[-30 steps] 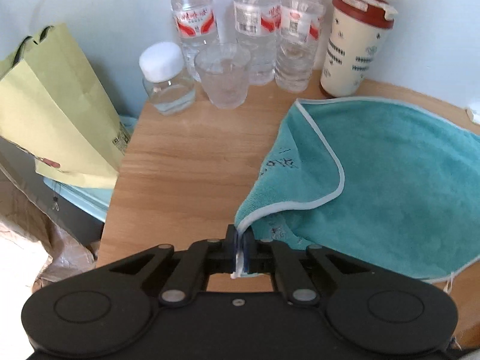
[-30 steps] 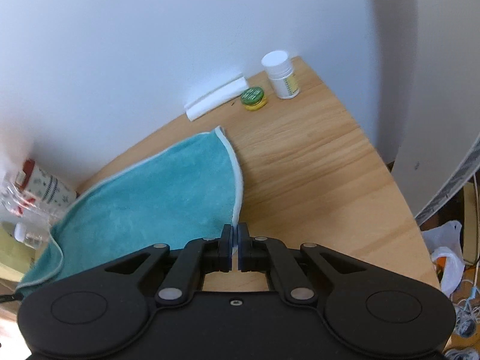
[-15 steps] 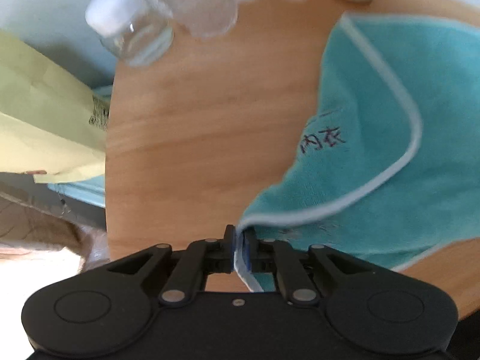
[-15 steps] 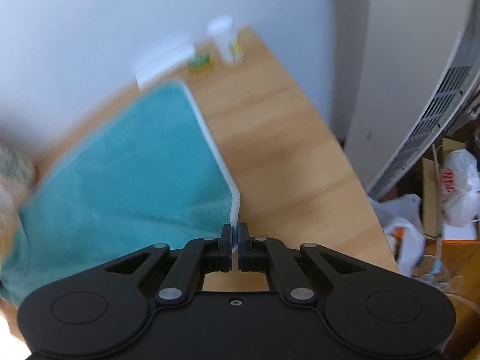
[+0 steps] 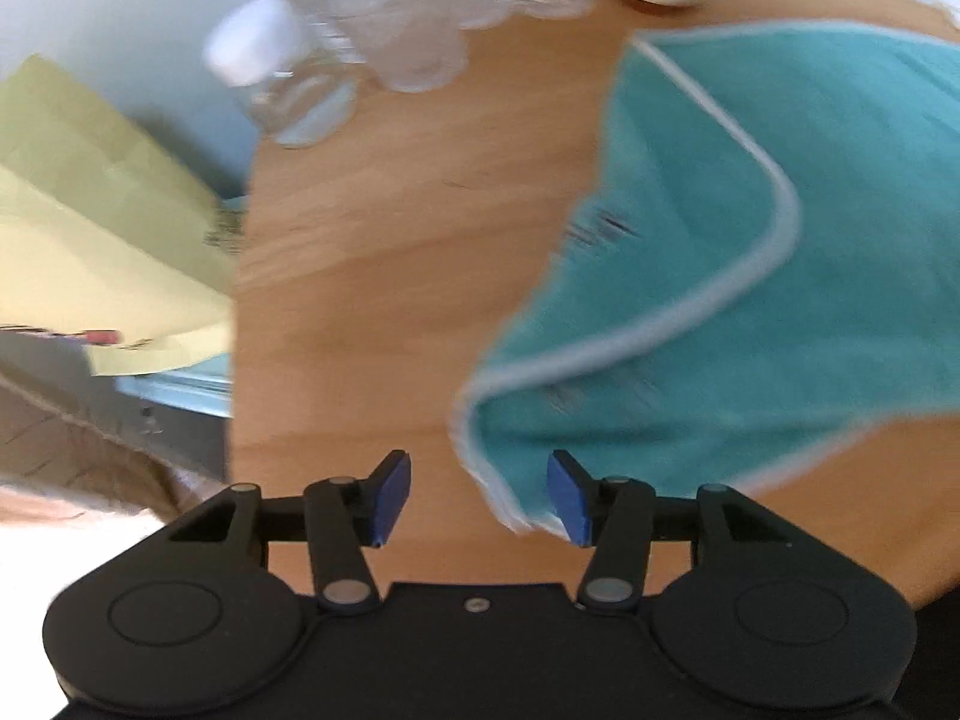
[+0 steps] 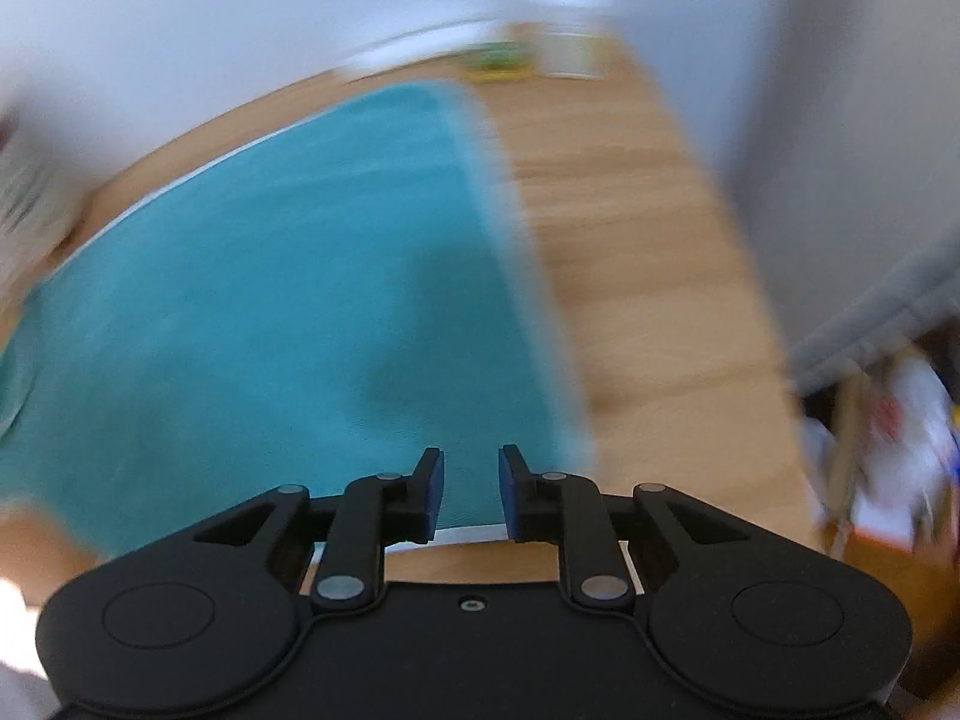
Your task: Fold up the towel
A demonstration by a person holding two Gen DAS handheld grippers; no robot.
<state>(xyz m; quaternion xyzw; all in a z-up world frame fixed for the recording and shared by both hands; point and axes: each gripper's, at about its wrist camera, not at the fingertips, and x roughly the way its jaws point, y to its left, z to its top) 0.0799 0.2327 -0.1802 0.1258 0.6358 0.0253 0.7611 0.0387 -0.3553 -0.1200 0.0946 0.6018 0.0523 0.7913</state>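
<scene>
Behind teal towel (image 5: pixel 750 276), blurred bottles (image 5: pixel 420 12)

Matte black handheld grippers with blue finger pads

The left gripper (image 5: pixel 478 499) and right gripper (image 6: pixel 471 495) look alike: a broad black plastic body with 2 round raised discs at its outer corners, 2 jointed black link arms pinned with silver rivets, 1 small screw at the centre of the top edge, and flat blue pads (image 5: pixel 390 498) on the fingers.
</scene>
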